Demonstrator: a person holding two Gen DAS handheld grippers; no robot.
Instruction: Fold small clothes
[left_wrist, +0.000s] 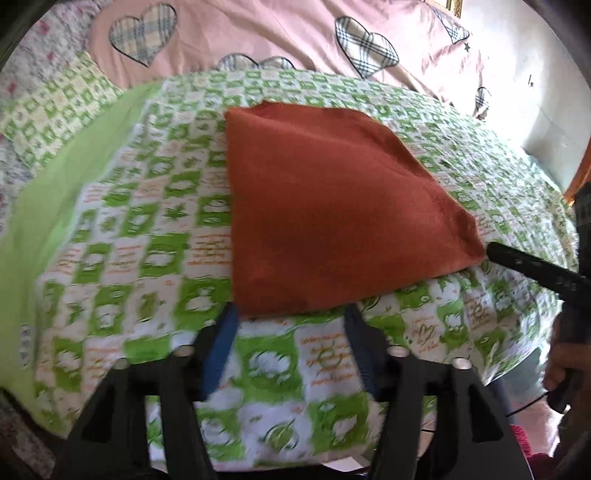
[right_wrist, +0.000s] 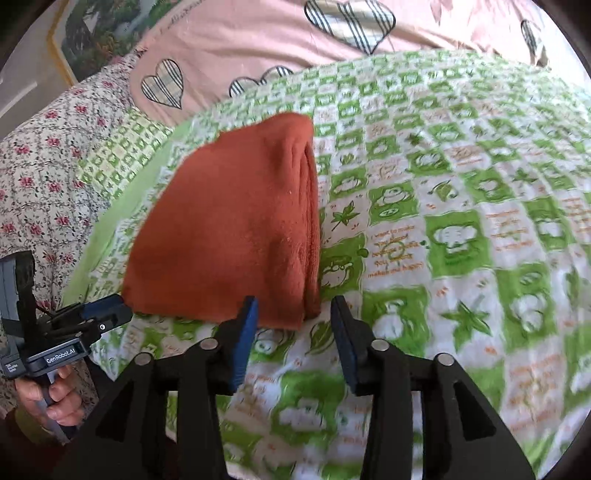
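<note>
A rust-orange cloth (left_wrist: 325, 206) lies folded flat on the green-and-white patterned bedsheet (left_wrist: 147, 221). In the right wrist view the cloth (right_wrist: 229, 221) shows stacked folded layers along its right edge. My left gripper (left_wrist: 291, 314) is open and empty, its fingertips just short of the cloth's near edge. My right gripper (right_wrist: 293, 306) is open and empty, its jaws straddling the cloth's near right corner without closing on it. The right gripper's finger (left_wrist: 517, 262) shows beside the cloth's right corner in the left wrist view. The left gripper (right_wrist: 99, 317) shows at the cloth's near left corner in the right wrist view.
A pink quilt with plaid hearts (left_wrist: 258, 33) is bunched at the back of the bed. A floral cover (right_wrist: 37, 166) and a green patterned pillow (left_wrist: 59, 107) lie to the left. A framed picture (right_wrist: 96, 33) hangs behind. The bed's edge runs close under both grippers.
</note>
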